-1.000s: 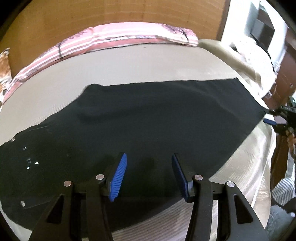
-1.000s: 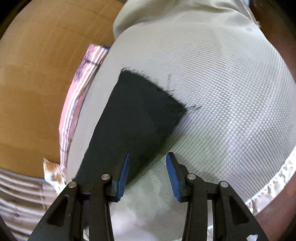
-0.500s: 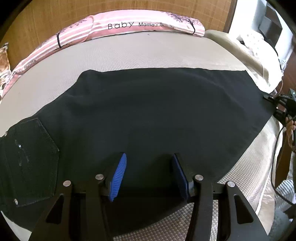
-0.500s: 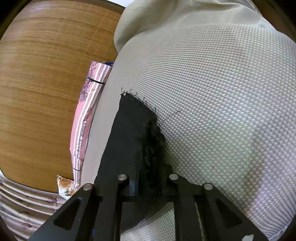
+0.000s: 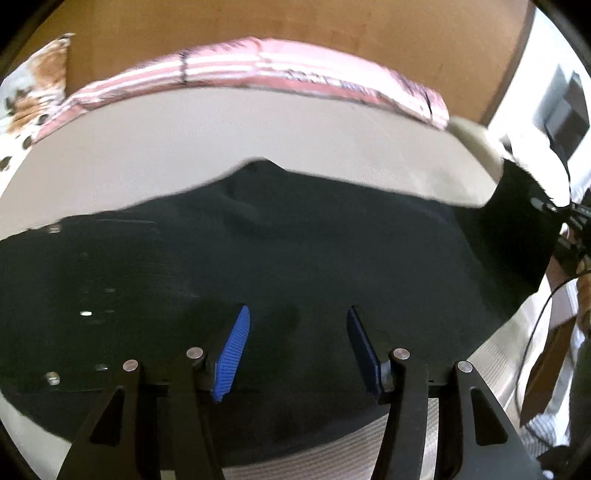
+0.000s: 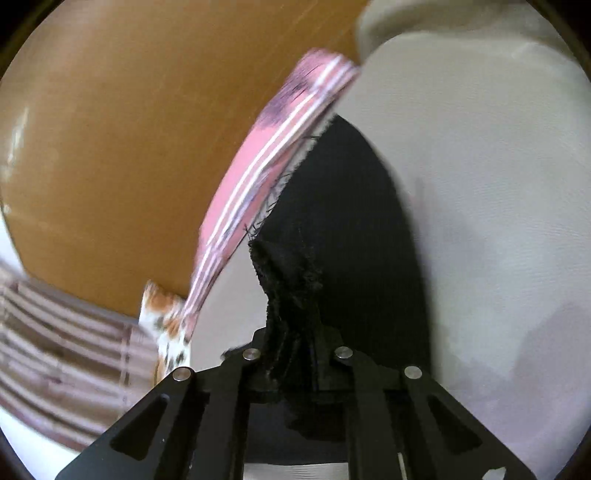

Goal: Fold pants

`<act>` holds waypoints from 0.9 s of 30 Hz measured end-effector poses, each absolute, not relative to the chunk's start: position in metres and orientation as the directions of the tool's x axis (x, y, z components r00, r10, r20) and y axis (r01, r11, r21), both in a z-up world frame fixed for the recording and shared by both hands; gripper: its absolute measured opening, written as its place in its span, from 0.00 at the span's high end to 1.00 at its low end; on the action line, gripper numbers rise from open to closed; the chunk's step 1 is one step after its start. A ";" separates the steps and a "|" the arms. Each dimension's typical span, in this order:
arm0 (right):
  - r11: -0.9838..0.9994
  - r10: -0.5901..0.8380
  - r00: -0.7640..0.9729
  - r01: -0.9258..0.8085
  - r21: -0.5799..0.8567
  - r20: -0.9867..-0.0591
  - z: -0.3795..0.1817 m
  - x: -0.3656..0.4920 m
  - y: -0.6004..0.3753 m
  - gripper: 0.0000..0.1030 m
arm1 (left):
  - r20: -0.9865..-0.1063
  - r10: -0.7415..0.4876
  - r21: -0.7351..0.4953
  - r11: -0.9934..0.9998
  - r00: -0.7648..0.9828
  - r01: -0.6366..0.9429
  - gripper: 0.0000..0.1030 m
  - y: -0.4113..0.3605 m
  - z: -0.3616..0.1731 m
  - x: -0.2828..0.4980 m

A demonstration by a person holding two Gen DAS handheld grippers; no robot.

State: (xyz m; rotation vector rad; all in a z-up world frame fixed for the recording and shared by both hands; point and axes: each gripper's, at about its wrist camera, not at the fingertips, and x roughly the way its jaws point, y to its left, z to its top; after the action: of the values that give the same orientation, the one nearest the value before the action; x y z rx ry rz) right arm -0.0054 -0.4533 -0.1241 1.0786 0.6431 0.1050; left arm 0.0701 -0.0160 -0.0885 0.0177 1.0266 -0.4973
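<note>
Black pants (image 5: pixel 295 258) lie spread across the beige mattress (image 5: pixel 221 140), waist with rivets at the left, leg ends at the right. My left gripper (image 5: pixel 297 343) is open and empty, hovering low over the pants' near edge. My right gripper (image 6: pixel 295 354) is shut on the frayed leg hem (image 6: pixel 288 273) and holds it lifted off the mattress (image 6: pixel 480 184). The right gripper also shows at the far right in the left wrist view (image 5: pixel 570 218), with the lifted leg end (image 5: pixel 517 206) hanging from it.
A pink striped pillow (image 5: pixel 258 70) lies along the far side of the mattress against a wooden wall (image 5: pixel 295 22). It also shows in the right wrist view (image 6: pixel 266 170). A spotted cushion (image 5: pixel 33 85) sits at the far left. A beige pillow (image 6: pixel 424 18) lies beyond the leg end.
My right gripper closed on the leg hem and has lifted it up off the mattress. The left gripper has stayed open over the pants, its view shifting.
</note>
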 end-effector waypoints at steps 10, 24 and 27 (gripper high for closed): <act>0.553 0.660 0.597 0.024 0.833 -0.455 -0.121 0.081 -0.268 0.91 | -0.779 -0.387 -0.277 0.918 0.493 0.283 0.46 0.057 -0.064 0.072; 0.803 0.589 0.372 -0.173 0.570 -0.717 -0.151 0.075 -0.138 0.59 | -0.754 -0.496 -0.408 0.867 0.430 0.285 0.46 0.063 -0.066 0.073; 0.791 0.605 0.392 -0.197 0.580 -0.693 -0.136 0.059 -0.148 0.54 | -0.740 -0.558 -0.487 0.830 0.376 0.274 0.46 0.059 -0.069 0.077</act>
State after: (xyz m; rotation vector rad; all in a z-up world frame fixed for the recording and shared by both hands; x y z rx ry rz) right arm 0.0591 -0.1482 -0.1364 0.4436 1.0530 0.5307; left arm 0.0771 0.0589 -0.0690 -0.3047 1.0598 -0.5427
